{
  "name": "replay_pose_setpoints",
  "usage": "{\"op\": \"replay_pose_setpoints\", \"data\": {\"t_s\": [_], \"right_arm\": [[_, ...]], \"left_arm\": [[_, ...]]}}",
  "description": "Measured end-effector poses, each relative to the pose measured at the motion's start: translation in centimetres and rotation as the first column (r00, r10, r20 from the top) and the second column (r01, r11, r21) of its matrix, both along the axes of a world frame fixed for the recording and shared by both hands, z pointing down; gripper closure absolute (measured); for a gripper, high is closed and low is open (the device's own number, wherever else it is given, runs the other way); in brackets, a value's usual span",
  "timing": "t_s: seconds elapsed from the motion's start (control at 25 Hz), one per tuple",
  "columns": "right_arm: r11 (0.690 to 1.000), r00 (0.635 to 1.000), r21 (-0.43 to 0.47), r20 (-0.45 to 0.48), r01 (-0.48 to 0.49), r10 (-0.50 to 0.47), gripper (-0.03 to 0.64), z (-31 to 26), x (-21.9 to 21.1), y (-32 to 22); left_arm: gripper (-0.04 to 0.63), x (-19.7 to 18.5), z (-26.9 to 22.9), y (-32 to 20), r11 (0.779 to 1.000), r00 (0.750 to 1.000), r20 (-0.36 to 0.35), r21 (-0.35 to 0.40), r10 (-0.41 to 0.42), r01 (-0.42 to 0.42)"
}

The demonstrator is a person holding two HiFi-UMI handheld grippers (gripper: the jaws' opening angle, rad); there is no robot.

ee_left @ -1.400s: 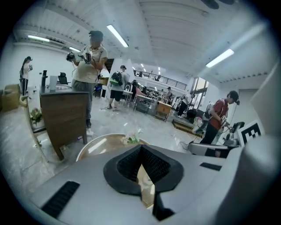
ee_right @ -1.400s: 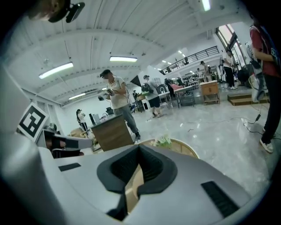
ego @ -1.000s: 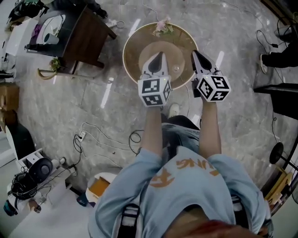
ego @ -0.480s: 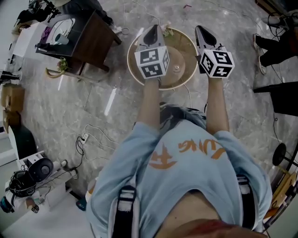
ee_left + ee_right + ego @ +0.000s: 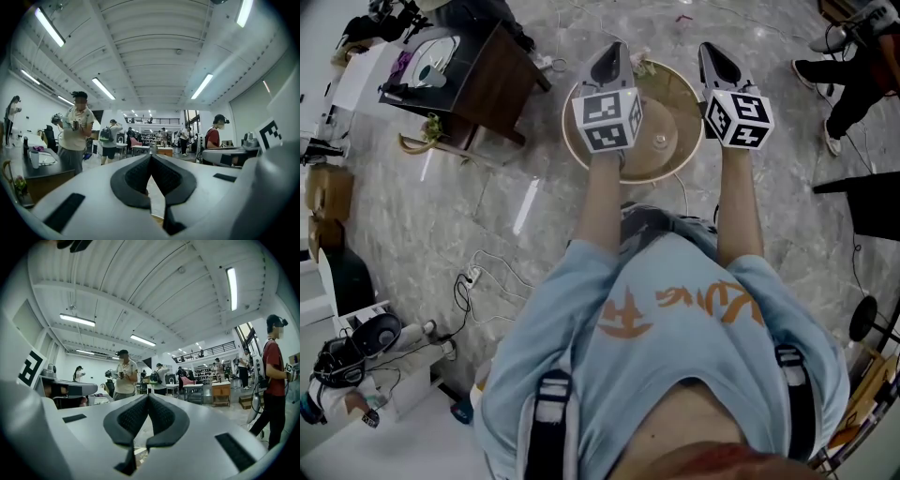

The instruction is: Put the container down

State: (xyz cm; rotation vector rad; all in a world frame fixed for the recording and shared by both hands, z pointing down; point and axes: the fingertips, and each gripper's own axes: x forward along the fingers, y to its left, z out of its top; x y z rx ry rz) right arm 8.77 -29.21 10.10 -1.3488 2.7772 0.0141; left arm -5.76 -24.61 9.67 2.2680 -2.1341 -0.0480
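Both tools empty, container down between them!
Left tool (image 5: 613, 52) and right tool (image 5: 713, 52) are pressed together on nothing and point level. The small clear round container (image 5: 659, 141) sits below them, mid-gap, on the round tan rimmed surface (image 5: 677, 94). Neither hand looks nearer.

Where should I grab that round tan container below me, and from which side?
Grip the round tan container by its pale raised rim, coming from above at its left and right edges together. It sits open side up, wide and shallow, too broad to span; the thin rim is probably the only pinchable part.
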Motion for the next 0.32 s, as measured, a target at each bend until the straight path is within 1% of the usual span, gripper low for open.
{"op": "replay_pose_setpoints", "data": {"t_s": [0.12,0.32], "right_arm": [[1.000,1.000,0.019,-0.006,0.005,-0.005,0.606,-2.4,0.3,1.2],[0.999,1.000,0.036,-0.013,0.014,-0.014,0.606,-4.1,1.1,3.7]], "left_arm": [[0.572,0.4,-2.0,1.1,1.000,1.000,-0.003,0.009,-0.001,0.001],[0.572,1.0,-3.9,3.6,0.999,1.000,-0.006,0.032,-0.005,0.005]]}}
